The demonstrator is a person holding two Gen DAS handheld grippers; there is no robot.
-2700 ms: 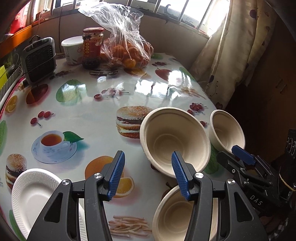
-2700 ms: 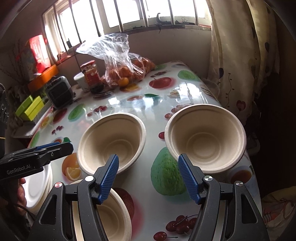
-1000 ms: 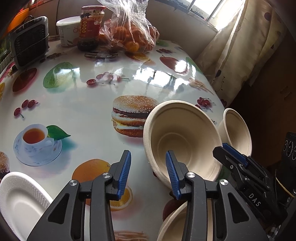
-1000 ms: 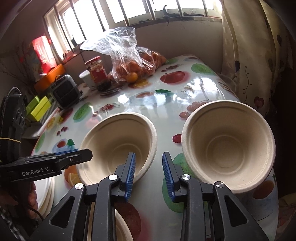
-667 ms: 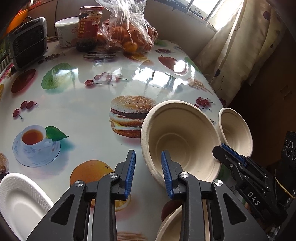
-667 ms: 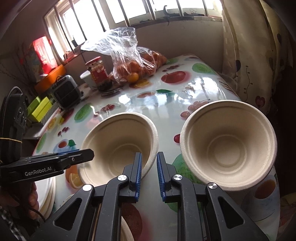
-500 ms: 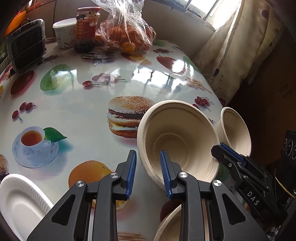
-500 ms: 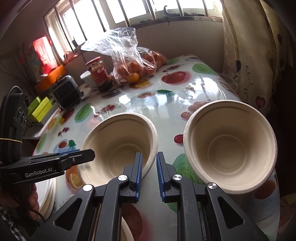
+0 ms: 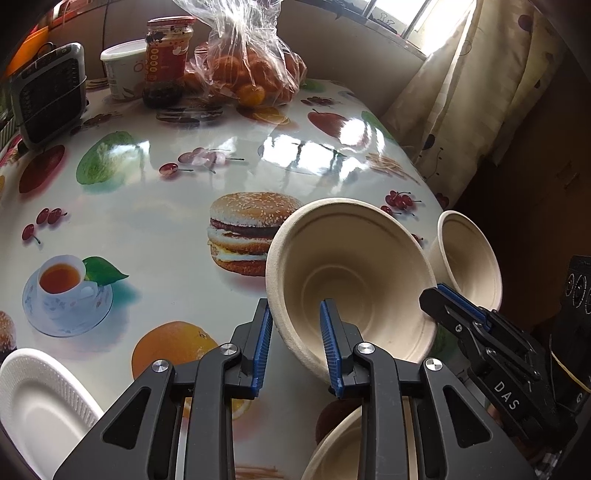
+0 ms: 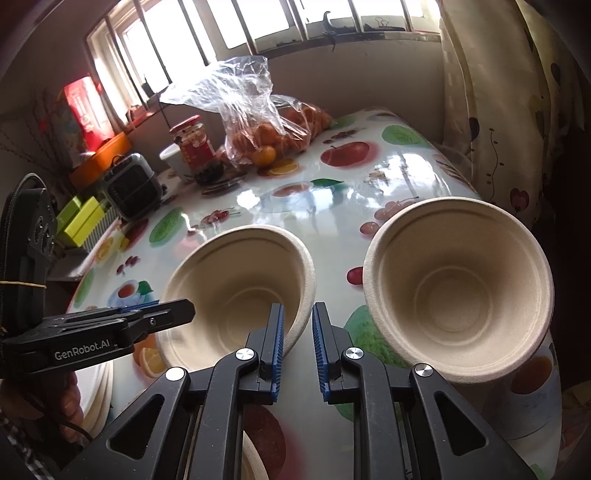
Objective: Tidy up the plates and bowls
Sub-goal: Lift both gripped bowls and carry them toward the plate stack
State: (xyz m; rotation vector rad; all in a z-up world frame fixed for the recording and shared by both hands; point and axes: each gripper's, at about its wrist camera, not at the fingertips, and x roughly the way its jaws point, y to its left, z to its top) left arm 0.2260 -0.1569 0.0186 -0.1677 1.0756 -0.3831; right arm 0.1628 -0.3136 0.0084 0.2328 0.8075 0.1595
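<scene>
Sitting tilted near the worktop's (image 9: 155, 221) front edge, middle beige bowl (image 9: 351, 280), rim caught between the blue pads of the left tool (image 9: 295, 343), one pad outside the wall and one inside. Standing just beside it toward the curtain (image 10: 498, 110), second bowl (image 10: 458, 284), apart from the right tool (image 10: 297, 343), pads nearly together on nothing. Peeking in at the lower edge, third bowl (image 9: 343, 446); lying at the left corner, white plate (image 9: 40, 413). Gleaming under window light, glossy fruit-and-burger print cloth. Crowding the far side below the barred window (image 10: 258, 26): bag of oranges (image 9: 251, 70), red-labelled jar (image 9: 166, 59), white tub (image 9: 122, 70), small dark heater (image 9: 48, 99).
</scene>
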